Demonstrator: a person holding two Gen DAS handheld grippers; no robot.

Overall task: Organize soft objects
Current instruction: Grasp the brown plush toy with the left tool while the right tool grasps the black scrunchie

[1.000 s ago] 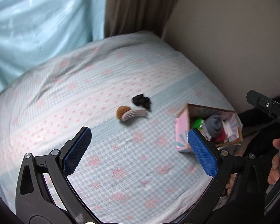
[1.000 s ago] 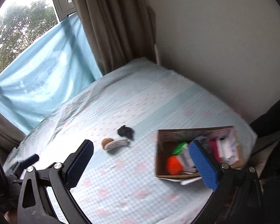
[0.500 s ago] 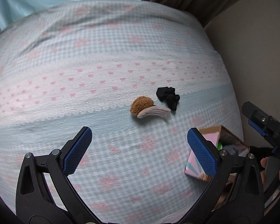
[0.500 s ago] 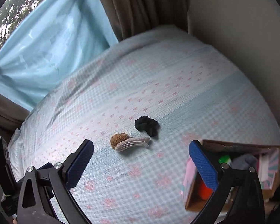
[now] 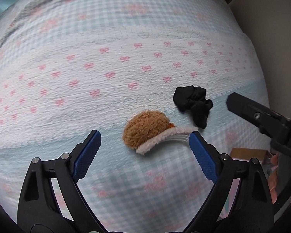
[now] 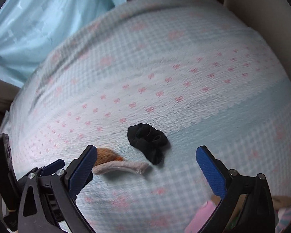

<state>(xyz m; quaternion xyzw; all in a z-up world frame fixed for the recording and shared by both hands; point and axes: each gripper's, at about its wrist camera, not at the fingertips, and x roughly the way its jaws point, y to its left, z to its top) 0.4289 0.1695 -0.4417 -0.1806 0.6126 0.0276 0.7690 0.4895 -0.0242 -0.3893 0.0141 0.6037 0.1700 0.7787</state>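
Brown plush toy (image 5: 145,130) lies on the bed (image 5: 87,101), between the left tongs (image 5: 144,141) pads, untouched; jaws wide, just been closing a bit. Right tongs (image 6: 146,158) gape wide, empty, above the black scrunchie (image 6: 148,142) just beyond the plush.

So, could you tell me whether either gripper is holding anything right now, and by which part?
Nothing is held: left gripper and right gripper are both open above the bed.

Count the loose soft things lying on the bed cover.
2: a brown plush piece ahead of the left claw, and a black cloth bundle just beyond it, apart. The box may hide more.
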